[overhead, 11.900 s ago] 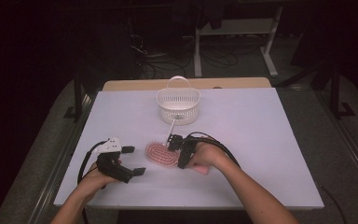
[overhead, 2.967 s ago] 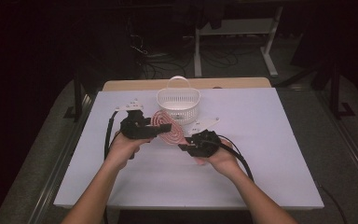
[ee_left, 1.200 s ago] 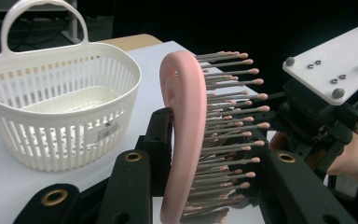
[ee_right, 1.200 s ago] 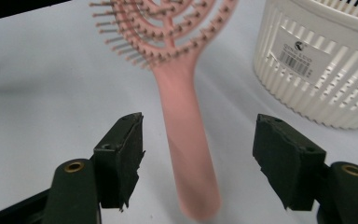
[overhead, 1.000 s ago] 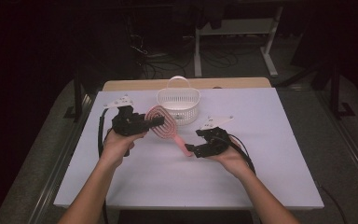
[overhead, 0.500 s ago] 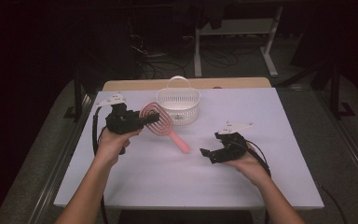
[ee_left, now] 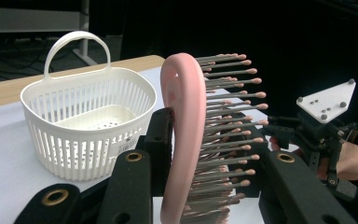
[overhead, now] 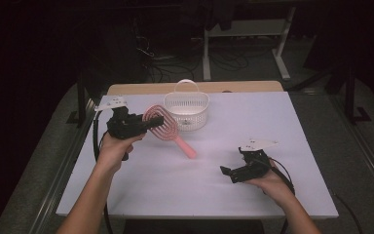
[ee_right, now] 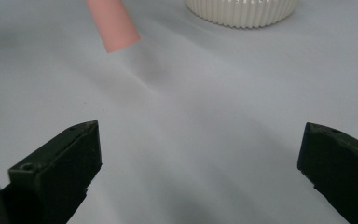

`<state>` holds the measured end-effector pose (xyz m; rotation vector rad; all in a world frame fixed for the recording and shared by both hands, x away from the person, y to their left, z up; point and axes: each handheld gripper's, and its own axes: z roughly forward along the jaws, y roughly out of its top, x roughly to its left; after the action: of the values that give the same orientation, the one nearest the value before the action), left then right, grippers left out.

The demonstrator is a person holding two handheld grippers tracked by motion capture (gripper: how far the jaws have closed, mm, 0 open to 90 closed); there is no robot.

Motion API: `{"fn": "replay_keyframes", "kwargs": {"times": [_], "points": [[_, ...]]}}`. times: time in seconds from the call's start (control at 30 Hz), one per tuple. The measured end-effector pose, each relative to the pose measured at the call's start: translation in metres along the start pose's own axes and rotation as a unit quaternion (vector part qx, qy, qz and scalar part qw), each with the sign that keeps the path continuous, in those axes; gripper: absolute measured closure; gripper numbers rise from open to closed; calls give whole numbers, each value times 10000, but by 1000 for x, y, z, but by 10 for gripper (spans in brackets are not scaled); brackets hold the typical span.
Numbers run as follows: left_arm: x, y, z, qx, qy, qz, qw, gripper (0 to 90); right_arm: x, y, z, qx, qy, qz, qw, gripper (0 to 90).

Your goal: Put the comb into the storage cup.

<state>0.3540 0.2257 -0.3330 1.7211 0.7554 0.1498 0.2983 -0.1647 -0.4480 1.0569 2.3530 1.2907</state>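
Note:
A pink hairbrush with grey bristles hangs above the table, just left of the white basket. My left gripper is shut on its oval head, and the handle slopes down to the right. In the right gripper view the handle's pink end juts in from the top. My right gripper is low over the table at the right front, apart from the brush. Its jaws have just been opening and now stand wide with nothing between them. The left gripper view shows the right gripper farther off.
The white slotted basket with an arched handle stands at the back middle of the white table; its inside looks empty. A wooden edge runs along the table's far side. Dark floor with cables and a desk frame lies beyond.
My right gripper has let go of the brush handle, opened wide and moved right and toward the near edge. The left gripper still holds the brush head beside the basket.

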Motion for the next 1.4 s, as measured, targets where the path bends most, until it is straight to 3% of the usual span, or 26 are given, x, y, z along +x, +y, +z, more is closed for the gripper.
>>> {"fn": "replay_keyframes", "kwargs": {"times": [0.3, 0.7, 1.4], "points": [[-1, 2, -1, -42, -20, 14, 10000, 654, -4, -24, -17, -123, -91, 91, 9998, 0], [-2, 15, 1, -55, -102, 94, 9999, 655, -3, -26, -16, -94, -21, 109, 9999, 0], [1, 67, 4, -316, -175, 310, 9989, 657, -2, -24, -16, -117, -20, 88, 9999, 0]]}}
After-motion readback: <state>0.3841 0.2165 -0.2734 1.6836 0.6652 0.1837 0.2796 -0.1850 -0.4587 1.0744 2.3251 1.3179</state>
